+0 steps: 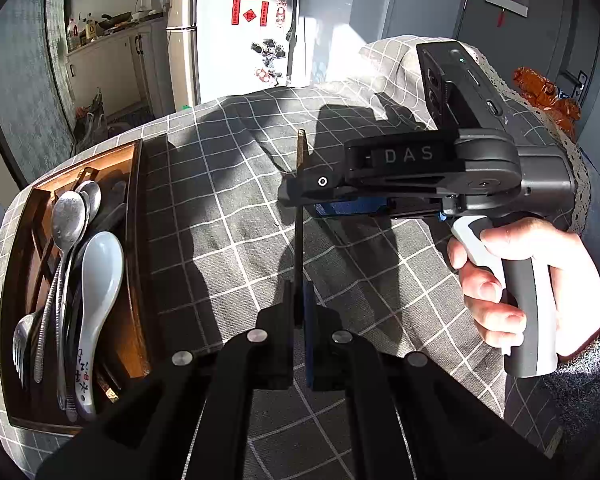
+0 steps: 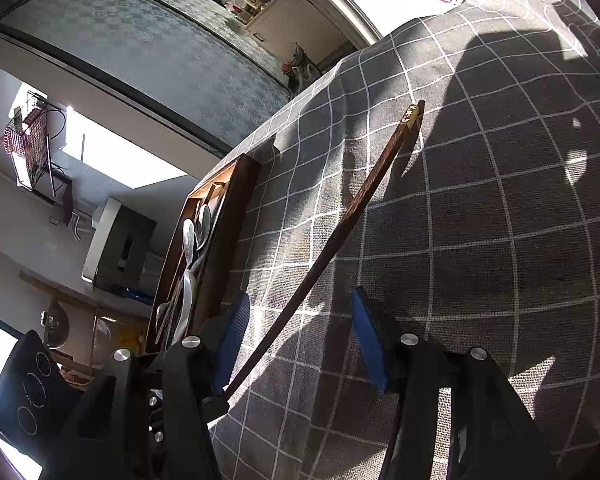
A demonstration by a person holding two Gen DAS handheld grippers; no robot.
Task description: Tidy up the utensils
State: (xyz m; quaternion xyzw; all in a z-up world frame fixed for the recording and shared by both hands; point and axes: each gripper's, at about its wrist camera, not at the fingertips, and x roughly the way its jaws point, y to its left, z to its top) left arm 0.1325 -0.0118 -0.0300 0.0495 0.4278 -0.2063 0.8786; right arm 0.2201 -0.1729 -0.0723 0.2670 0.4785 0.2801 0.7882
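A dark wooden chopstick (image 1: 300, 240) with a pale top end stands up from the checked tablecloth. My left gripper (image 1: 298, 312) is shut on its lower end. My right gripper (image 1: 300, 202), held by a person's hand (image 1: 520, 288), reaches in from the right with its fingers on either side of the chopstick's middle. In the right wrist view the chopstick (image 2: 340, 220) runs between the blue pads (image 2: 232, 340), close to the left one, with a wide gap to the other; the right gripper (image 2: 300, 320) is open. The wooden tray (image 1: 136, 240) on the left holds a white ceramic spoon (image 1: 100, 280), metal spoons (image 1: 70, 216) and a fork (image 1: 22, 340).
The grey checked tablecloth (image 1: 228, 208) covers the table, with the tray (image 2: 236, 208) at its left edge. An orange bag (image 1: 548, 92) lies at the far right. A fridge (image 1: 236, 28) and kitchen cabinets stand beyond the table.
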